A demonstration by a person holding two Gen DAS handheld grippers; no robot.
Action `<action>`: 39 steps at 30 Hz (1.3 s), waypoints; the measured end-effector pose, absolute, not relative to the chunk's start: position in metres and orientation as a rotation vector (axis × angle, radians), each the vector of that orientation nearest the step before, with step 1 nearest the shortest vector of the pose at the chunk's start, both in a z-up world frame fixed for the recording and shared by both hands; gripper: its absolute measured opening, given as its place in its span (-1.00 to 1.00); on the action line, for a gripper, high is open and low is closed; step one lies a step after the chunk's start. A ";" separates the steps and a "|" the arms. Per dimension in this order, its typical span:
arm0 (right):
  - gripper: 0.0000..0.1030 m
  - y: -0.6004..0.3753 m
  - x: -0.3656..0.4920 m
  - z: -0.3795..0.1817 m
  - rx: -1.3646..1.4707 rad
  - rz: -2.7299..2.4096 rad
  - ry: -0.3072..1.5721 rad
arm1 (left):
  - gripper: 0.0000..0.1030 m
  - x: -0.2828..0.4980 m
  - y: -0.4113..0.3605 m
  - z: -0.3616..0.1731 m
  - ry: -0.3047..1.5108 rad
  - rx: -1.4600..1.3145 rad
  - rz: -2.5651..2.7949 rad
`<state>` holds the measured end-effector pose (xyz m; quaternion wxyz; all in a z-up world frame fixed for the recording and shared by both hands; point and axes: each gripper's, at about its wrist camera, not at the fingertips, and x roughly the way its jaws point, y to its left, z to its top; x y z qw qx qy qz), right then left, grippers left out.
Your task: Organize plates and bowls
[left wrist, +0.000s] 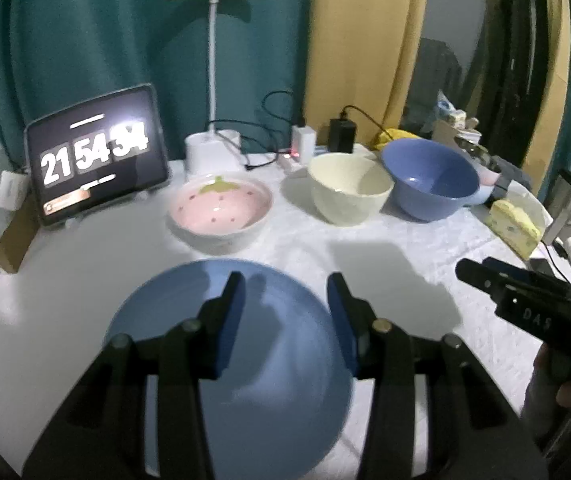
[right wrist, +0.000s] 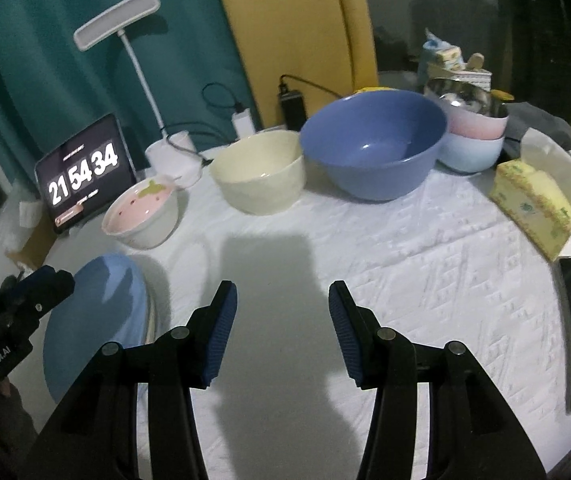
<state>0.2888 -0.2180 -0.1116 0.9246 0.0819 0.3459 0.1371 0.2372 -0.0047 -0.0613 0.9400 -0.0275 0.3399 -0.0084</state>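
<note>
Left gripper: jaws spread, empty, hovering over the blue plate, which lies at the bench's near left. Right gripper: jaws spread, empty, above bare white cloth. Behind, in a row left to right: strawberry bowl, cream bowl, large blue bowl. Stacked pink and pale-blue bowls at far right.
</note>
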 end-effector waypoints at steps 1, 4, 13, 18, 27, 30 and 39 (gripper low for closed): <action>-0.01 -0.221 0.290 -0.111 0.171 0.279 0.706 | -0.15 0.240 -0.008 -0.061 0.695 -0.053 -0.023; -0.01 -0.231 0.295 -0.109 0.172 0.270 0.696 | -0.15 0.248 -0.018 -0.059 0.703 -0.040 -0.048; -0.01 -0.258 0.317 -0.093 0.174 0.219 0.641 | -0.15 0.278 -0.049 -0.049 0.678 -0.002 -0.099; -0.01 -0.269 0.336 -0.084 0.167 0.188 0.606 | -0.15 0.299 -0.067 -0.043 0.652 0.013 -0.132; -0.01 -0.291 0.379 -0.087 0.166 0.108 0.612 | -0.15 0.339 -0.091 -0.048 0.659 0.014 -0.155; -0.01 -0.298 0.391 -0.093 0.177 0.092 0.627 | -0.15 0.349 -0.096 -0.054 0.671 0.015 -0.159; -0.01 -0.303 0.415 -0.120 0.196 0.080 0.687 | -0.15 0.371 -0.112 -0.076 0.723 0.025 -0.181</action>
